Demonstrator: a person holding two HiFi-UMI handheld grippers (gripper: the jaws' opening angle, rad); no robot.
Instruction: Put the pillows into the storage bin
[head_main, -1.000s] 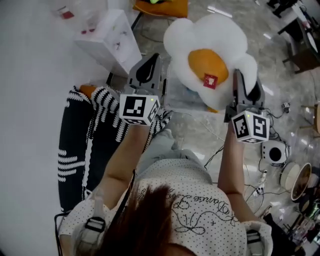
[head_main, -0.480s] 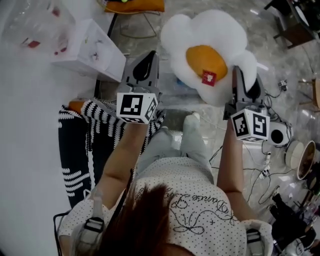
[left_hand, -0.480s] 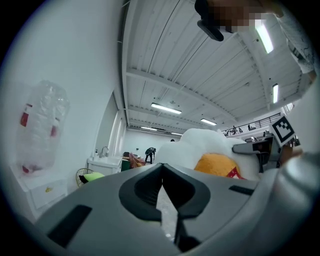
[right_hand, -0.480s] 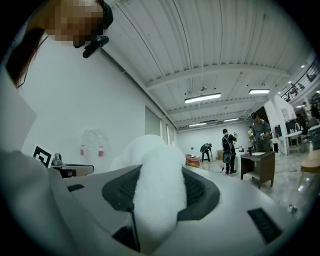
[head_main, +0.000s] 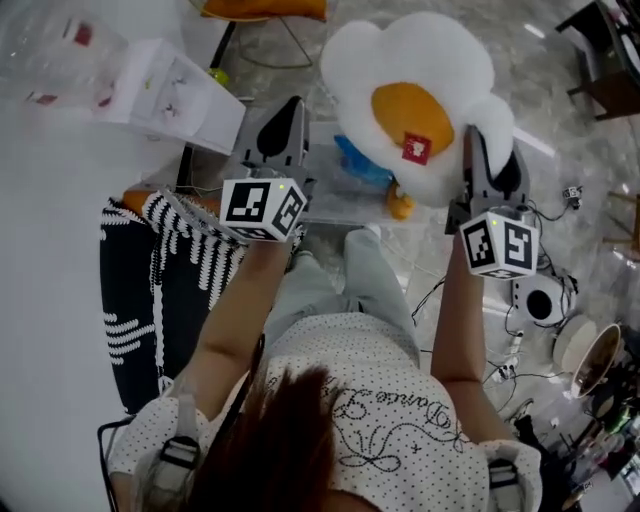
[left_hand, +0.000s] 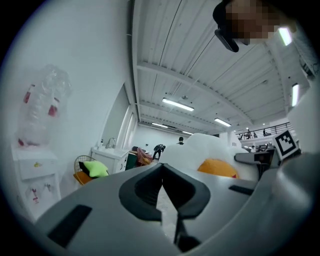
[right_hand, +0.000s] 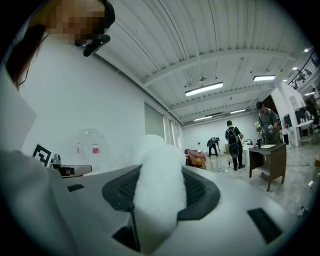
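**A:** Head view first. The fried-egg pillow (head_main: 410, 100) is up in the air, white lobes spread, orange yolk facing the camera with a small red tag on it.

**B:** And the right gripper (head_main: 490, 165) has it. In the right gripper view a thick fold of white plush fills the gap, with both jaws clamped on that fold at the pillow's right-hand lobe.

**A:** The left gripper (left_hand: 164, 192)?

**B:** Jaws pressed together with nothing between them. It sits level, just beside the pillow's left edge, and I can't tell whether it touches.

**A:** Where is the pillow relative to the bin?

**B:** The clear storage bin (head_main: 325, 195) stands on the marble floor between the two grippers. The pillow hangs over its far right part, not inside it. Something blue (head_main: 365, 165) shows in the bin under the pillow's lower edge.

**A:** Anything on the left?

**B:** A black-and-white patterned fabric (head_main: 150, 280) lies beneath the left forearm, and a white box (head_main: 170, 85) stands beyond it, near the bin's left wall.
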